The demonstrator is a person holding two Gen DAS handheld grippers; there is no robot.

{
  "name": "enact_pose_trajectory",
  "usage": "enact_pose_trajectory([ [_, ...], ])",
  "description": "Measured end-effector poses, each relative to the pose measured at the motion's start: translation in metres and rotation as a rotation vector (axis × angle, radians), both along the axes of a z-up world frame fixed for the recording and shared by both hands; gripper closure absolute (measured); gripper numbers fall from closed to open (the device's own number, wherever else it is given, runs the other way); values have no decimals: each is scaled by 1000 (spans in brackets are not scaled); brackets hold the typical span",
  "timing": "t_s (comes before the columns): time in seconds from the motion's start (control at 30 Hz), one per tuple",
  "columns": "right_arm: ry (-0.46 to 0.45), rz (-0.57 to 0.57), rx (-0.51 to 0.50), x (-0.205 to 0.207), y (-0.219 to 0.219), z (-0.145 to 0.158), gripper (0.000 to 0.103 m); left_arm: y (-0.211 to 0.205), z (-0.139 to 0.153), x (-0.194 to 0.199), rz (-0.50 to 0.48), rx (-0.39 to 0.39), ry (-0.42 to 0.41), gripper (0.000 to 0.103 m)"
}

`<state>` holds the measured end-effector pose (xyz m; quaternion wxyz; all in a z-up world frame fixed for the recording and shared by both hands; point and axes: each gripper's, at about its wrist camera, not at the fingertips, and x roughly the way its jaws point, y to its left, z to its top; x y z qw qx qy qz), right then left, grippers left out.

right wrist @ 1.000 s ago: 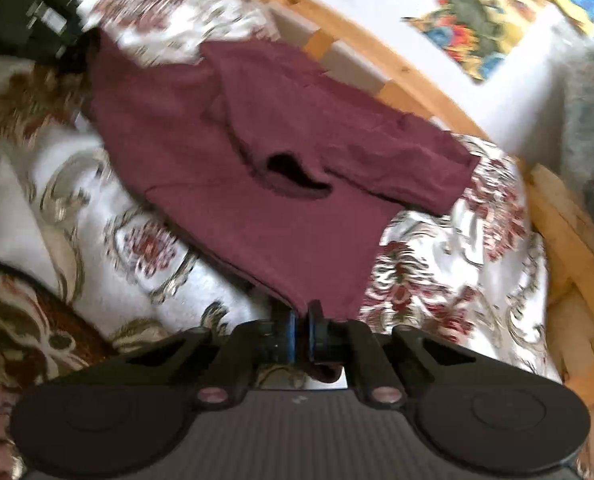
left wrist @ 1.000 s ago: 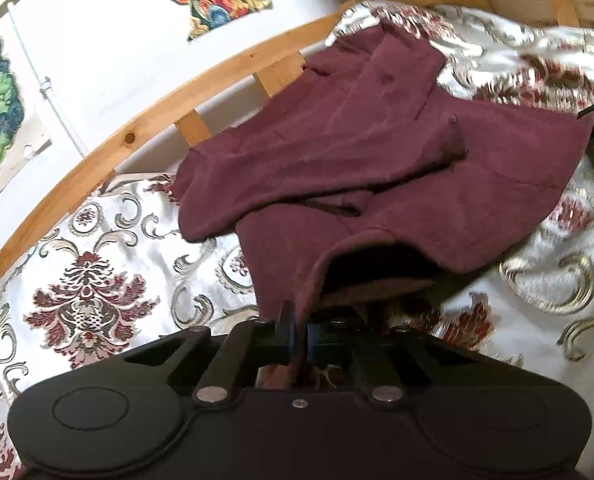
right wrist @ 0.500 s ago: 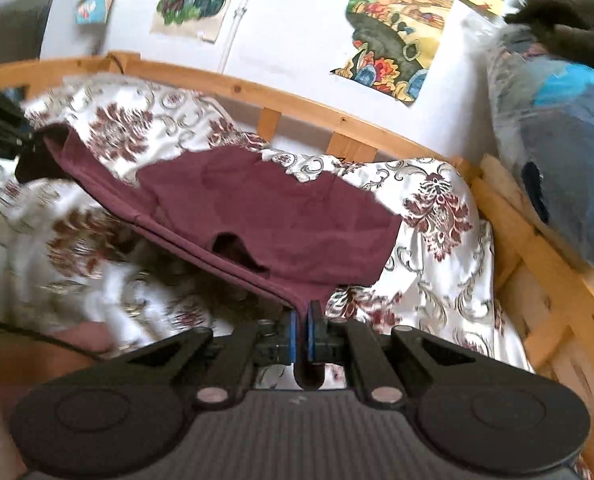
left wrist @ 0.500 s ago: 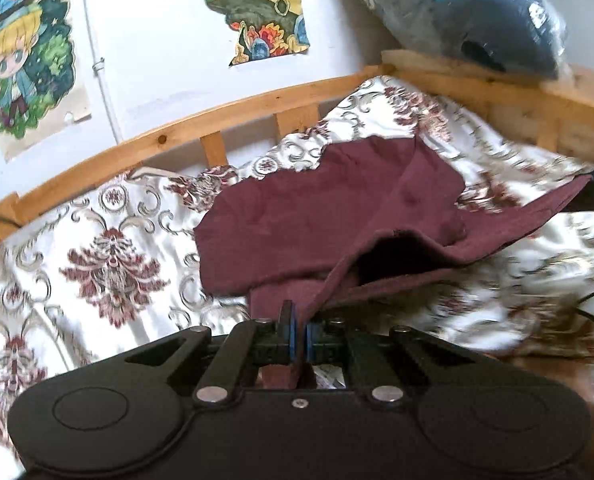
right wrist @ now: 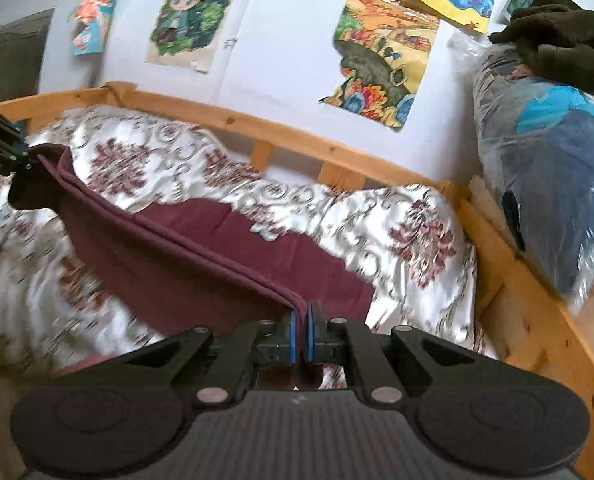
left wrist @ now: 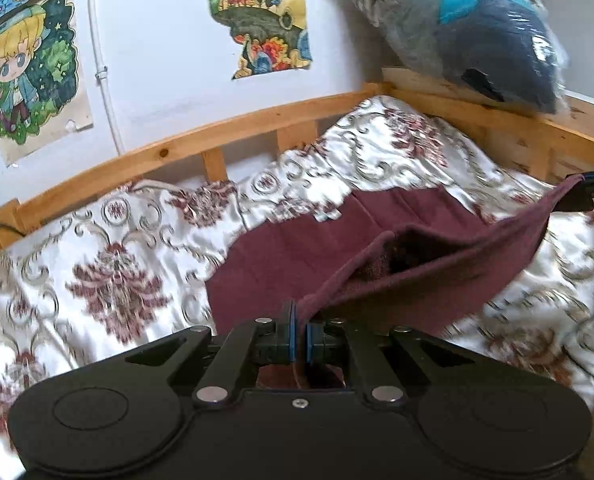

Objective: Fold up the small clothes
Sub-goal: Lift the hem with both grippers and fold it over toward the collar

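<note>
We hold the garment (left wrist: 397, 280) up off the bed (left wrist: 109, 264) by two corners of one edge. Our left gripper (left wrist: 300, 320) has its fingers pressed together on a pinch of the maroon cloth at one end, and our right gripper (right wrist: 301, 316) has its fingers pressed together on the cloth at the other end. In the left wrist view the right gripper shows at the far right, just in front of the bed frame (left wrist: 185, 148), with the cloth's corner caught in it. In the right wrist view the left gripper shows at the far left, above the bed, gripping the opposite corner.

Between the two grippers the hemmed edge of the garment runs nearly taut above the bed. From that edge the rest of the cloth hangs down and its far part lies on the bed, near the frame's slats. A dark opening shows in the fabric close to the held edge in the left wrist view.

The bed wears a white cover with maroon floral patterns. Behind the frame is a wall (right wrist: 289, 60) with cartoon pictures stuck on it. At the frame's right corner sits a plastic-wrapped bundle (right wrist: 553, 184), and a dark cloth (right wrist: 557, 48) lies on top of it.
</note>
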<state>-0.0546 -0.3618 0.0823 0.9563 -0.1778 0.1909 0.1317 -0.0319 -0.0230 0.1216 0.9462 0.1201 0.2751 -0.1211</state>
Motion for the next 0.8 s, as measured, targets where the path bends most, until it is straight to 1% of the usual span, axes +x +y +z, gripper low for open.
enact_pose_trajectory([
  [0.1,-8,-5,-33,46,4,7,96,-4,4,43,12,30,-9,98],
  [0.17,-6,-13,-51,80,6,8,96,-5,3,75,23,41,3,98],
  [0.3,35,-31,-51,148,11,0,96,-3,-4,132,46,49,39,98],
  [0.4,79,-35,-50,195,15,-15,96,0,-16,173,73,61,77,98],
  [0.5,125,-38,-57,232,19,-34,96,2,-35,212,100,73,121,98],
  [0.63,183,-51,-70,271,21,-60,96,0,-63,253,122,95,176,97],
  [0.8,245,-76,-83,305,21,-89,96,1,-93,291,138,91,254,95],
])
